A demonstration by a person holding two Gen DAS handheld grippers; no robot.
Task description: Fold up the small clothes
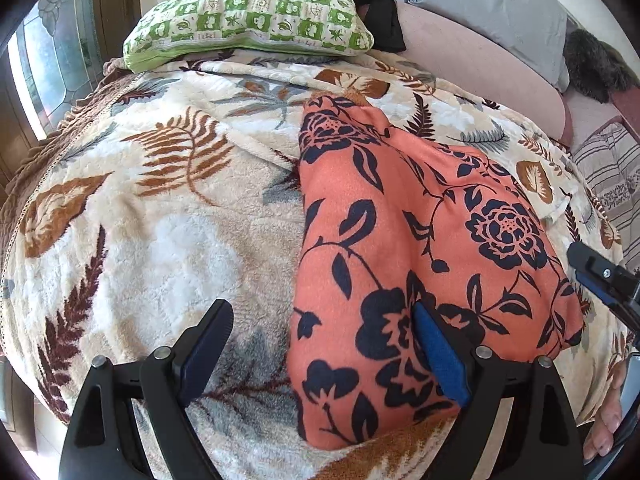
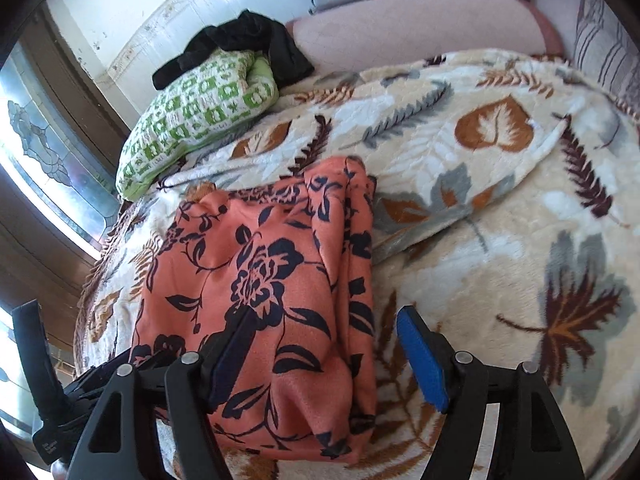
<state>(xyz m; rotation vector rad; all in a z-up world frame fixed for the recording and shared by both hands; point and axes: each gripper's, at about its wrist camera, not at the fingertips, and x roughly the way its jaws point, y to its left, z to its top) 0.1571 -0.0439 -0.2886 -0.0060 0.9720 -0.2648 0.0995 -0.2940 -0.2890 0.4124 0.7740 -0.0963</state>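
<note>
While both jaws gape over orange garment (image 1: 420, 240) | right view alone shows layered fold edge (image 2: 356, 264)

My left wrist camera is looking forward between its own fingers, sitting close above the blanket (image 1: 168, 216) and tilting down at it, facing the pillow (image 1: 248, 16) at the far end. It is catching the garment (image 1: 400, 240) on its right half, and the right gripper (image 1: 600, 276) is poking in at the right edge. My right wrist camera is looking from further right, equally close, angling left toward the window (image 2: 36, 160). Both views are sharing the garment (image 2: 260, 280), the blanket (image 2: 500, 200), the pillow (image 2: 192, 108) and the black cloth (image 2: 240, 40) behind it.
</note>
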